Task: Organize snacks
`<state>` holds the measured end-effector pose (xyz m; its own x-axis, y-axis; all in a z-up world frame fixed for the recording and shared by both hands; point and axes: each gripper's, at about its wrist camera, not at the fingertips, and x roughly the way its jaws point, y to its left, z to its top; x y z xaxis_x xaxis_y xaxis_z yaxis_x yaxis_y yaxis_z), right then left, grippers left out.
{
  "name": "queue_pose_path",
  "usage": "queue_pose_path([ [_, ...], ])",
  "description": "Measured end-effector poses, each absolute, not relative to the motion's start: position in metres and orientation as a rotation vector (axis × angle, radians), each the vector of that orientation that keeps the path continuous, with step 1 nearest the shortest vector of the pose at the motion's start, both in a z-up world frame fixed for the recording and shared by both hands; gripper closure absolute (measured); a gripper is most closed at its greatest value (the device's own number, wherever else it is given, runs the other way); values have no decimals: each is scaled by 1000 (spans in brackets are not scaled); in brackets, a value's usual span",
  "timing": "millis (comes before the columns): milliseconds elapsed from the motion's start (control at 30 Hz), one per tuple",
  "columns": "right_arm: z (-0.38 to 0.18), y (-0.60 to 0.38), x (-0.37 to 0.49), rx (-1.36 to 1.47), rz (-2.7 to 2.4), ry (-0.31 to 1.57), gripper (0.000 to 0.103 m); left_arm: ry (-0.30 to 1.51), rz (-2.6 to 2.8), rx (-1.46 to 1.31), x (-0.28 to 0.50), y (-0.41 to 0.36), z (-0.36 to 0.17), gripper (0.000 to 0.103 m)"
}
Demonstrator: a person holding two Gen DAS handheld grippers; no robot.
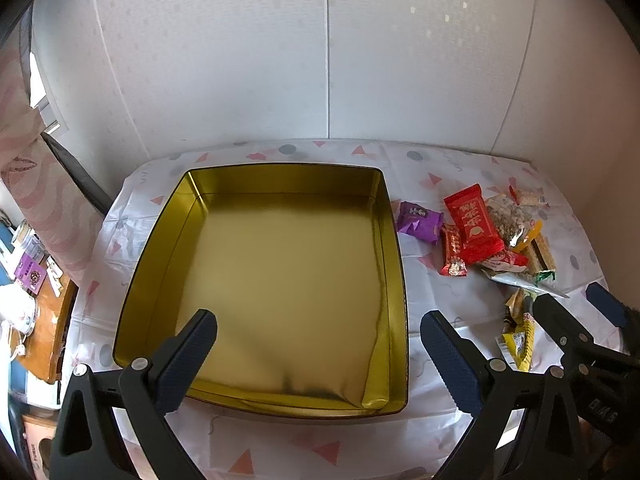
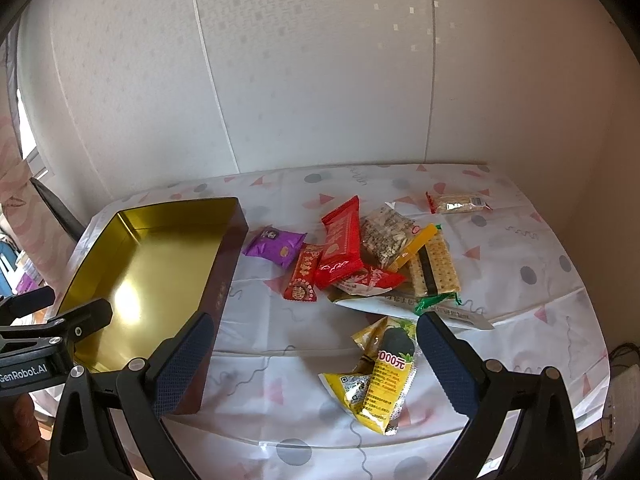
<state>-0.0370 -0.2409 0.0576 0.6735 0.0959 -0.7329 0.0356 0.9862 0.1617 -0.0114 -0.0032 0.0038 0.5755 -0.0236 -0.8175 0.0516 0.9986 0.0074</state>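
Both jaws were spread, nothing held — left gripper (image 1: 318, 334) over the empty gold-lined rectangular tin (image 1: 400, 280), right gripper (image 2: 312, 340) above the yellow foil snack packets (image 2: 380, 376) on the patterned tablecloth (image 2: 520, 280). Best to pinch one packet mid-body — not its crinkly edge.

The tin (image 1: 276, 280) is gold inside and dark maroon outside, the worktop cloth (image 2: 520, 280) white with pink triangles, grey dots and squiggles, the snacks a purple packet (image 2: 274, 247), red wrappers (image 2: 340, 248), yellow sachets (image 2: 384, 384) and a green-edged cracker pack (image 2: 436, 268), and both claws black with navy textured pads (image 2: 180, 364).
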Motion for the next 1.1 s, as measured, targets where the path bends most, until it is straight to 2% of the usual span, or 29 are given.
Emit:
queue_pose_path([
  [500,42,-293,-44,243,-76,872,0,1018,-244,40,-4,-32,-9,1],
  [667,27,-325,-50,314,-92,910,0,1016,-363,109,-2,-64,-10,1],
  [1000,1,-392,-74,432,-311,955,0,1120,-589,165,9,-141,-35,1],
  [1100,-3,-397,-77,428,-339,978,1,1119,-651,198,8,-170,-41,5],
])
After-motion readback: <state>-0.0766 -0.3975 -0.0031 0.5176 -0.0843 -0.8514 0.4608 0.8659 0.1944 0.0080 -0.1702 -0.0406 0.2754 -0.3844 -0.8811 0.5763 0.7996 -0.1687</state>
